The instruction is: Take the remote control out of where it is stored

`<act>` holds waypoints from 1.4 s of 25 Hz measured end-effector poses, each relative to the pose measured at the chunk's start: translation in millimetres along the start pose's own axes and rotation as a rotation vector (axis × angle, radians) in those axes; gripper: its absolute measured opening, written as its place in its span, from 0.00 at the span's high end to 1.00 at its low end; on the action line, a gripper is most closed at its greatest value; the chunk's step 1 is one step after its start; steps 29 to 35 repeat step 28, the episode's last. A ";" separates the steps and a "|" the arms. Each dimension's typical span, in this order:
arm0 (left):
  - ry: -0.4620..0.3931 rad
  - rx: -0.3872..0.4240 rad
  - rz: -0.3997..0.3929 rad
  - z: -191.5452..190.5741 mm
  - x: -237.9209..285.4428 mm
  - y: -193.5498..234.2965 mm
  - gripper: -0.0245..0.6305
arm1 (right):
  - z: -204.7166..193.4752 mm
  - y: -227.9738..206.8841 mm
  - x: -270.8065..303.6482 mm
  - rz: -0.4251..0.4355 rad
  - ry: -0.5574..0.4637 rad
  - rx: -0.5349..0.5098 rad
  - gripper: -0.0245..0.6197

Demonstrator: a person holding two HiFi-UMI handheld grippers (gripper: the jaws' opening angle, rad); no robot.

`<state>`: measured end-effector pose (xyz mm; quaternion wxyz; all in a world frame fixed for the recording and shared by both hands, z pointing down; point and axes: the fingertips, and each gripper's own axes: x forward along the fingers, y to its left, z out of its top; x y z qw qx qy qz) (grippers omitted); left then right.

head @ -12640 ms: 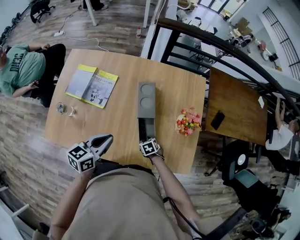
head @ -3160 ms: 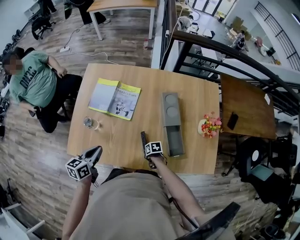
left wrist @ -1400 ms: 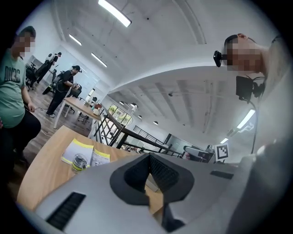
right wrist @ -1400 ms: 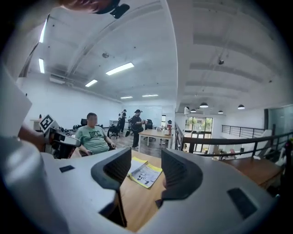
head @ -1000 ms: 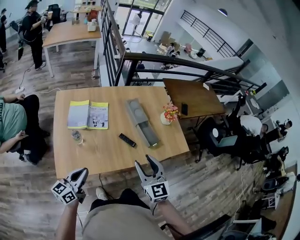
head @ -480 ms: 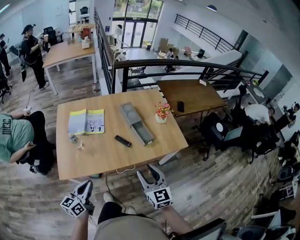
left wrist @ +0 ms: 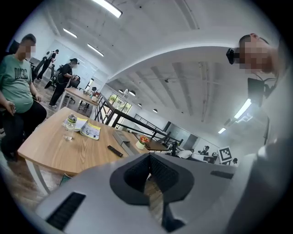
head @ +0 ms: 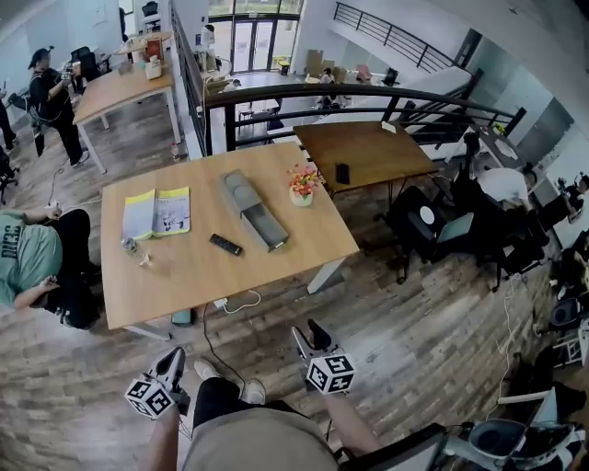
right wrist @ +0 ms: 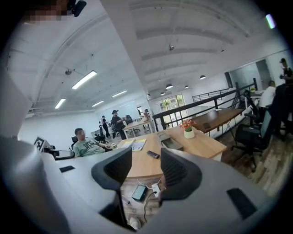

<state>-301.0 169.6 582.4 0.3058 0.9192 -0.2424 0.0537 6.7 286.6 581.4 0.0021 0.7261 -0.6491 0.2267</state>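
One wooden table (head: pixel 304 248) stands well ahead of you, carrying the grey storage box (head: pixel 250 210) with its drawer open. Your right gripper (head: pixel 309 331) has its fingers apart on nothing; your left gripper (head: pixel 175 354) has them together, empty. The black remote control (head: pixel 225 245) lies flat beside the box. It is likely light, rigid and slick, so pinch across its narrow sides, mid-length.

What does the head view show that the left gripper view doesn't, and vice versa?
Only the head view: the white cable on the floor and the person's shoes. Only the left gripper view: ceiling lights and the head camera. Both: the table with the remote lying beside the box, the booklet, the flowers, and the left gripper.
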 end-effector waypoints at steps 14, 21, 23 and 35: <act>0.044 0.052 -0.063 0.4 22.2 -31.7 0.96 | 7.3 2.5 -14.5 0.034 -0.036 -0.054 0.76; 0.056 -0.003 -0.077 -10.9 30.8 -36.2 0.96 | -3.2 -7.8 -12.5 0.014 0.002 -0.040 0.78; 0.064 -0.001 -0.076 -13.3 31.0 -34.7 0.96 | -0.9 -14.3 -13.6 0.005 -0.011 -0.022 0.78; 0.067 0.030 -0.068 -1.9 31.3 -22.6 0.96 | 7.6 -17.9 -7.4 0.013 -0.035 -0.014 0.78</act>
